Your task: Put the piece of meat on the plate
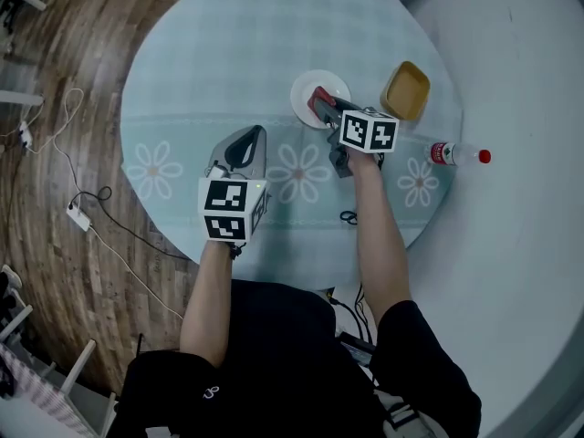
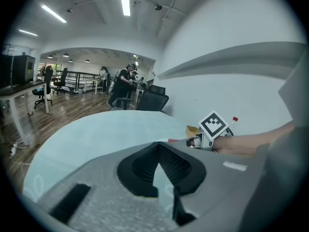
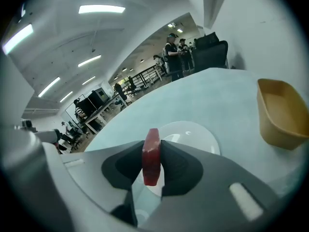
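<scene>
A flat red piece of meat [image 3: 151,170] stands on edge between the pads of my right gripper [image 3: 150,149], which is shut on it. In the head view this gripper [image 1: 322,105] holds the meat [image 1: 320,98] over the near right part of the white plate [image 1: 314,81]. Just beyond the jaws in the right gripper view lies the plate [image 3: 195,135], with nothing on it. My left gripper [image 1: 250,138] hovers over the tablecloth to the plate's near left. Its pads meet at the tips with nothing between them [image 2: 157,148].
A yellow-brown bowl [image 1: 406,90] stands right of the plate on the round table with its pale blue flowered cloth [image 1: 210,53]. A bottle with a red cap [image 1: 459,155] lies at the table's right edge. Cables [image 1: 87,213] run over the wood floor at left.
</scene>
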